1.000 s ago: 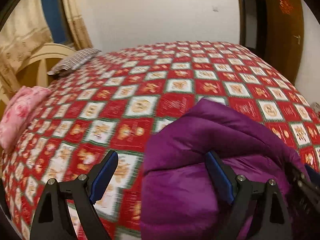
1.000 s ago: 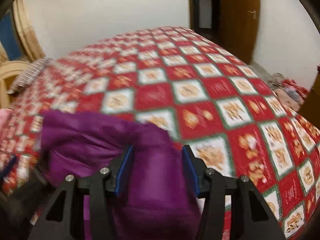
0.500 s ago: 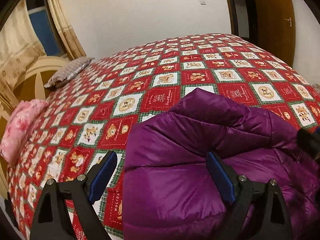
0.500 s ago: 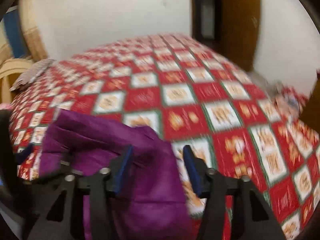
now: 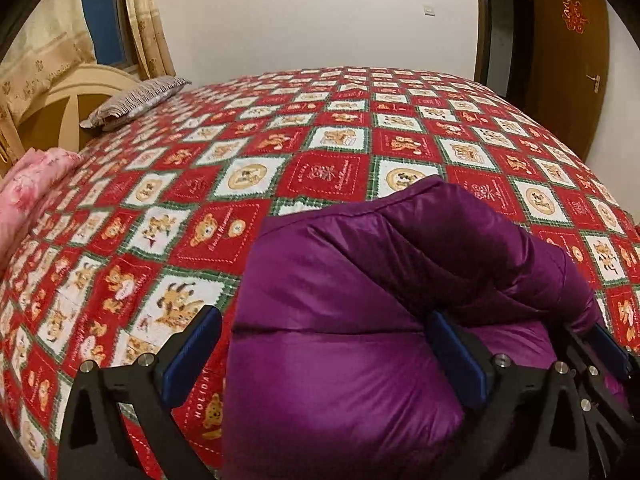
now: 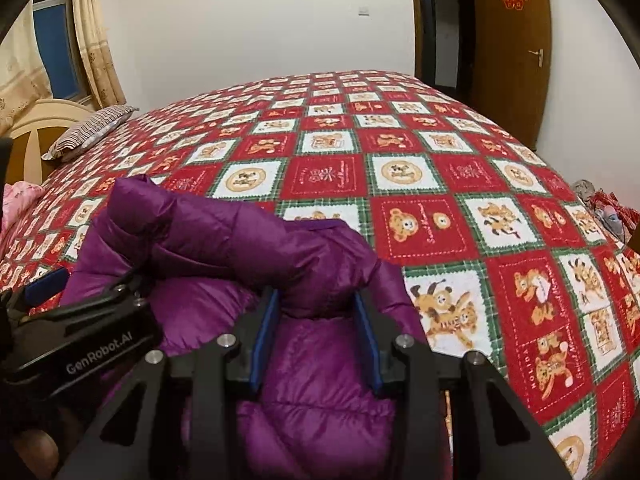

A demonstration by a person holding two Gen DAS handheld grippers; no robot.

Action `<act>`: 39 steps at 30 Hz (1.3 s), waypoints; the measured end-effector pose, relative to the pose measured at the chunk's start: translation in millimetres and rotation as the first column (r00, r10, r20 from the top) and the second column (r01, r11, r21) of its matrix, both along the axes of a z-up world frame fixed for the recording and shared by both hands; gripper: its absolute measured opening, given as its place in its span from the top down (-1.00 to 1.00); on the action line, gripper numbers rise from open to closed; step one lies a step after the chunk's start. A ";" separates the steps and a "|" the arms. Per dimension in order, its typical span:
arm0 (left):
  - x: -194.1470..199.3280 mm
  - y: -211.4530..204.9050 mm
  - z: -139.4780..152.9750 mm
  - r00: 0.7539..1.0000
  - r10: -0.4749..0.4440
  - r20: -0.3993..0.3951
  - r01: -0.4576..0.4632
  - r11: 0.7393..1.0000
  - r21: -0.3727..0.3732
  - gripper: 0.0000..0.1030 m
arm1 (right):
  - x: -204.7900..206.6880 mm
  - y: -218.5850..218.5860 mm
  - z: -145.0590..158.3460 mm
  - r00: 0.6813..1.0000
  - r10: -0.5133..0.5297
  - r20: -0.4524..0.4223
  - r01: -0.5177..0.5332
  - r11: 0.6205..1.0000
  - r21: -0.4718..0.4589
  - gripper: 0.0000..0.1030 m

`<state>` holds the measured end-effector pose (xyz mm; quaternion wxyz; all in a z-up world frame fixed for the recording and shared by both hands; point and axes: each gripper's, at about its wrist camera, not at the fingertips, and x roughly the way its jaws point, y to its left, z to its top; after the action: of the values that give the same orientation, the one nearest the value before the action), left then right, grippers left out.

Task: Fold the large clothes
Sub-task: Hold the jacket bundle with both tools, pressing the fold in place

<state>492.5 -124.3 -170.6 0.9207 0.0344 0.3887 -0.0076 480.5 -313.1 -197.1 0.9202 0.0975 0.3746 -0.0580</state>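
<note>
Jacket (image 6: pixel 304 264) fold between closing right hand-held gripper (image 6: pixel 316 320).

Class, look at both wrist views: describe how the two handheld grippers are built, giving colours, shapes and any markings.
Both grippers match. The left gripper and right gripper have black plastic frames with triangular cut-outs and round silver bolt heads. Their jaws are faced with flat blue pads. In the right wrist view, the left gripper's black body carries white "GenRobot.AI" lettering.

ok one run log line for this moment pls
step: fold purple puffer jacket on bed quilt | left gripper: opening, jacket edge between pads | right gripper: closing on jacket fold
</note>
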 end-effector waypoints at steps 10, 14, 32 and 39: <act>0.6 -1.4 -8.6 1.000 -0.005 -0.011 0.005 1.000 -0.004 -0.98 | -0.3 -3.3 -8.9 1.000 0.003 -0.011 -0.002 1.000 0.026 0.20; -0.7 -1.9 -9.7 1.000 -0.004 -0.005 0.004 1.000 0.004 -0.98 | -0.3 -3.6 -9.8 1.000 0.002 -0.012 -0.002 1.000 0.029 0.20; 0.6 -5.0 -14.3 1.000 -0.004 -0.013 0.004 1.000 0.030 -0.98 | 1.5 -2.5 -16.3 1.000 -0.001 -0.025 0.002 0.999 0.037 0.19; 2.0 -8.3 -16.5 1.000 0.000 -0.011 0.000 0.999 0.051 -0.98 | 2.0 -3.4 -18.4 1.000 -0.001 -0.026 0.002 0.999 0.044 0.19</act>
<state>494.5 -132.7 -187.2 0.9174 0.0578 0.3939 0.0021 482.5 -316.6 -215.4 0.9129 0.1171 0.3876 -0.0518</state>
